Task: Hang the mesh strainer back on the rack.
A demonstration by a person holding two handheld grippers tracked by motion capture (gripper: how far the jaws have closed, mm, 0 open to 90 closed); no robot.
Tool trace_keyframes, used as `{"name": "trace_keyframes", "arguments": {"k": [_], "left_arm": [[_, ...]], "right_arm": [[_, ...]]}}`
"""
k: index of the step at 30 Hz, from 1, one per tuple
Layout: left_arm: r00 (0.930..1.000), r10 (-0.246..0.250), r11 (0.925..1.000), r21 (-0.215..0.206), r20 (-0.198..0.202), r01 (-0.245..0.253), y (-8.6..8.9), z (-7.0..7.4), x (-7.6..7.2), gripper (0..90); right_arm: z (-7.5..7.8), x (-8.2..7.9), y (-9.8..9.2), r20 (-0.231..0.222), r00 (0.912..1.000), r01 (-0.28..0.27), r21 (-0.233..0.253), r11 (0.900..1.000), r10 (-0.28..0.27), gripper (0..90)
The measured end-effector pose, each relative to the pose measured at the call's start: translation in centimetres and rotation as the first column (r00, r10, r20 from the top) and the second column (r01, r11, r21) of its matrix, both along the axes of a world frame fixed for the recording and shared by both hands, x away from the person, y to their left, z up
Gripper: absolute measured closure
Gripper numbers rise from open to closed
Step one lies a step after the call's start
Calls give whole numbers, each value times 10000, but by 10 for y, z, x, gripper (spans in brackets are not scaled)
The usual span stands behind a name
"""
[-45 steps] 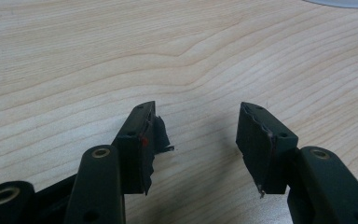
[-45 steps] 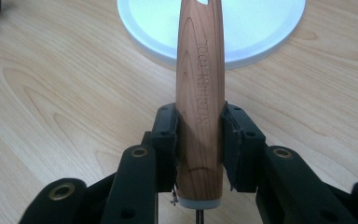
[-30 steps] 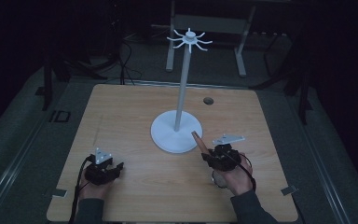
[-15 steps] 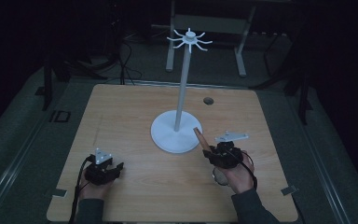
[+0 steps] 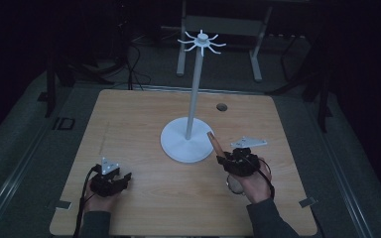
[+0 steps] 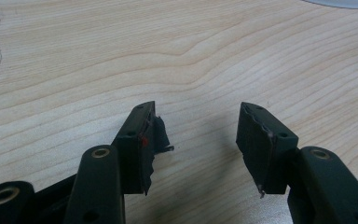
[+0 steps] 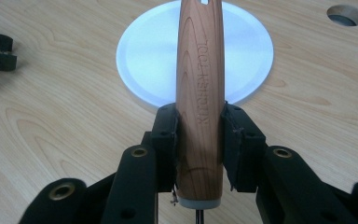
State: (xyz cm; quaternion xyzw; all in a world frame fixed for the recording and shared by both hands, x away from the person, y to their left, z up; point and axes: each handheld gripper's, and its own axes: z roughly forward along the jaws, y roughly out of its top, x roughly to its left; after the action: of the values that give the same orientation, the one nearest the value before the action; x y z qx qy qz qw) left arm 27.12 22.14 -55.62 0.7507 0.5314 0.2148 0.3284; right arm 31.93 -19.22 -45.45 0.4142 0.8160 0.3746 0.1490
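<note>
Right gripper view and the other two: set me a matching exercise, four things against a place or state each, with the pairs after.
Things:
1. left tool
2. right tool
3. white stand
4. round hole

Place or state:
A. clamped on the wooden handle stamped KITCHEN TOOL
B. set in the table top, far side, right of the stand's pole
C. jaws apart, nothing between them, over bare wood
D. upright mid-table, round base, hooks at the top

Pairs: 1-C, 2-A, 3-D, 4-B
</note>
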Motion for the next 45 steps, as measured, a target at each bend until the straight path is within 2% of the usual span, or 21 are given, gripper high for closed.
{"name": "trace_keyframes", "arguments": {"k": [45], "left_arm": [[10000, 39, 10000, -64, 65, -38, 1, 1, 0, 479]], "right_arm": [[32, 7, 5, 795, 9967, 147, 413, 9990, -179, 678]]}}
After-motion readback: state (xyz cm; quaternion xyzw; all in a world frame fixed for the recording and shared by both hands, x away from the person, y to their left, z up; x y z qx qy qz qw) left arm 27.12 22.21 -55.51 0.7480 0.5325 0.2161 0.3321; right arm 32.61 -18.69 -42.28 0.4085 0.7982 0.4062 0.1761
